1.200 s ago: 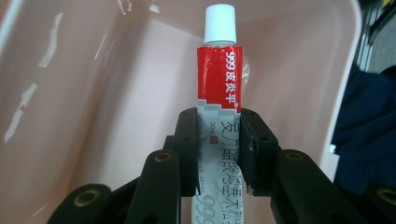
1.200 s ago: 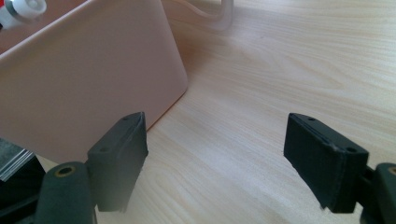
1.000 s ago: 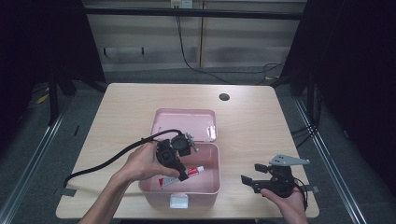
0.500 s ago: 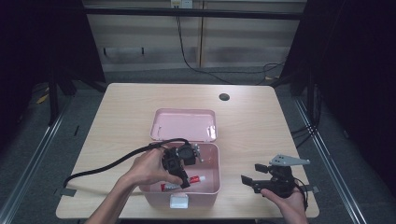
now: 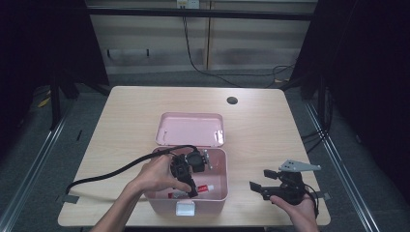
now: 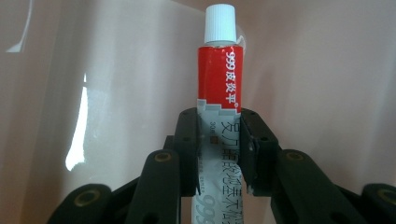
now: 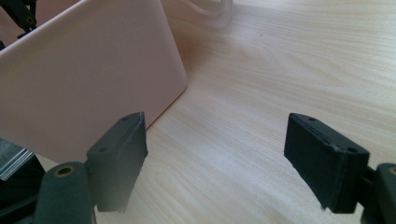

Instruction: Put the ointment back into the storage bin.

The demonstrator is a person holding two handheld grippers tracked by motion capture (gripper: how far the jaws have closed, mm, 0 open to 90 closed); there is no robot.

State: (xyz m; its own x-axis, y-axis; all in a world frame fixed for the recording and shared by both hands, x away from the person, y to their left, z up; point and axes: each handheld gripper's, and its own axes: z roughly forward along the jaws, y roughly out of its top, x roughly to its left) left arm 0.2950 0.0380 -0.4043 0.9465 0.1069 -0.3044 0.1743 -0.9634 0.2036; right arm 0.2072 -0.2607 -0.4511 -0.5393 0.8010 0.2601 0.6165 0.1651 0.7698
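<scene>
The open pink box [image 5: 215, 193] near the table's near edge held a red-and-white tube [image 6: 218, 84]. Inside it, the left gripper [image 6: 219, 154] clamped that tube; the right gripper [image 7: 215, 158], jaws wide apart and empty, rested right of the box.

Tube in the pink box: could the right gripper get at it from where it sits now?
Probably not directly: the right gripper rests open on the table outside the pink box, whose wall stands between, and the left gripper already clamps the tube.

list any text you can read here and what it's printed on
"999皮炎平": white letters on the red band of the tube, below its white cap.
"30": small, on the tube's pale part, between the left tool's jaws.
Large grey characters lower on the tube: partly hidden, unreadable.
</scene>
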